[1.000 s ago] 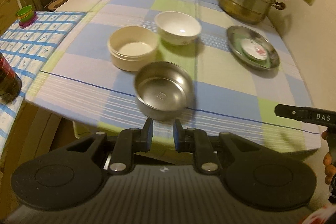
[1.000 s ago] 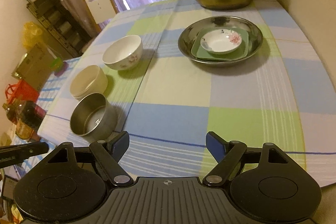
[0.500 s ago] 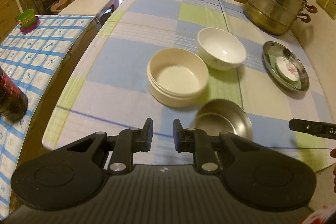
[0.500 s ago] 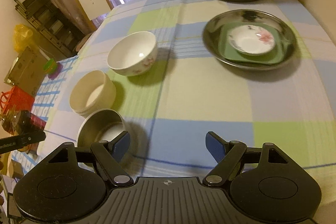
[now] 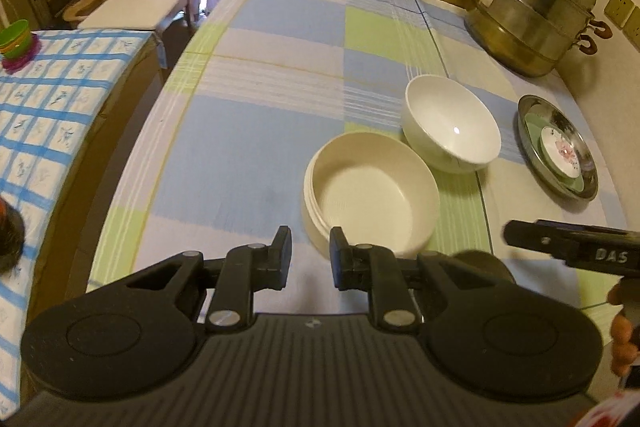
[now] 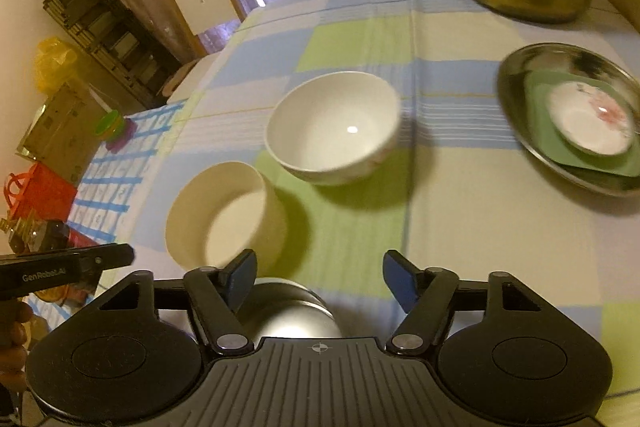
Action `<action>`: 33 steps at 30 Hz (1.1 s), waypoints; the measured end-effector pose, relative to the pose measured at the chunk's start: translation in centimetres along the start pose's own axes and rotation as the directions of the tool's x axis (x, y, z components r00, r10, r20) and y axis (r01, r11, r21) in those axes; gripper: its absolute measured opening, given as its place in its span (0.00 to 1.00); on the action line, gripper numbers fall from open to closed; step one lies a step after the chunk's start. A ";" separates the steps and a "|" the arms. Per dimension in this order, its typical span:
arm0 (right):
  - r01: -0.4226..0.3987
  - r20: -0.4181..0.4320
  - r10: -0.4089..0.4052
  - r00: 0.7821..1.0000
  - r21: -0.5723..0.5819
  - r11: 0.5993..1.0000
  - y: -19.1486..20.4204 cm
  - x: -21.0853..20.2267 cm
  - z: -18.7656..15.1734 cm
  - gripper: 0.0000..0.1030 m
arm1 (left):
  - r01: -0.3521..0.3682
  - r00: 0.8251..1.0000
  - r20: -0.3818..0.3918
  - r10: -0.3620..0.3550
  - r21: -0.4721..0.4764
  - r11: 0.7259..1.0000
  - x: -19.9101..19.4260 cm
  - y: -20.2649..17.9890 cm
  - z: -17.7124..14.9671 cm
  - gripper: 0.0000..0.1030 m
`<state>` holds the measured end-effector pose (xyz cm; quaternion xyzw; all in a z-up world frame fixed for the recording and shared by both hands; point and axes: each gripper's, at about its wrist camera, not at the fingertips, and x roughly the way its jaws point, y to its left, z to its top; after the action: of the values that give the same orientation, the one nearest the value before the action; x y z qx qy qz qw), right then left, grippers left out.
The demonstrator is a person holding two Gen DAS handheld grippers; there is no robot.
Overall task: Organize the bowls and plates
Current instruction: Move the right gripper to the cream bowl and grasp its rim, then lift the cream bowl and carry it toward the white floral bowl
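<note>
Checked cloth covered the table (image 5: 256,147), where plates looked already nested in the steel dish (image 6: 532,75) while cream bowl (image 5: 370,197), white bowl (image 5: 452,123) and steel bowl (image 6: 292,319) sat unstacked, left claw (image 5: 310,253) narrowly parted, right claw (image 6: 318,277) spread, both empty.
</note>
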<state>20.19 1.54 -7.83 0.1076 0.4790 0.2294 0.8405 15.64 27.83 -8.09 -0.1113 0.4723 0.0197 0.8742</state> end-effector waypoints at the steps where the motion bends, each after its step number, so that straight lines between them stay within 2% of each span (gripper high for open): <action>1: -0.001 0.000 0.001 1.000 -0.003 1.000 0.5 0.6 0.2 0.64 | 0.010 1.000 -0.003 -0.010 0.003 1.000 0.4 0.2 0.2 0.18; 6: 0.010 -0.006 -0.010 1.000 -0.016 1.000 2.1 3.0 0.8 0.56 | 0.046 0.999 -0.026 -0.045 0.019 0.999 2.3 0.8 1.6 0.19; 15: 0.025 -0.037 -0.026 0.999 -0.013 1.000 3.1 5.7 1.4 0.45 | 0.054 0.996 -0.081 -0.049 0.051 0.997 5.6 0.9 2.9 0.19; 24: 0.013 -0.064 -0.013 0.998 -0.002 1.000 3.5 7.0 1.5 0.28 | 0.066 0.991 -0.118 -0.060 0.052 0.996 7.2 1.2 3.1 0.19; 28: 0.002 -0.068 -0.002 0.998 -0.008 1.000 3.9 7.2 1.5 0.16 | 0.070 0.991 -0.120 -0.063 0.055 0.996 7.4 1.1 3.1 0.17; 29: 0.000 -0.069 -0.001 0.998 -0.012 1.000 4.0 7.2 1.5 0.15 | 0.075 0.991 -0.119 -0.067 0.056 0.996 7.4 1.0 3.1 0.13; 33: 0.012 -0.077 -0.014 0.997 -0.031 0.999 4.4 7.1 1.6 0.15 | 0.073 0.992 -0.110 -0.065 0.068 0.995 7.1 0.9 3.1 0.12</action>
<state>23.41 8.90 -10.63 0.0828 0.5083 0.2351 0.8243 21.98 28.83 -12.55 -0.0967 0.5150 -0.0338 0.8510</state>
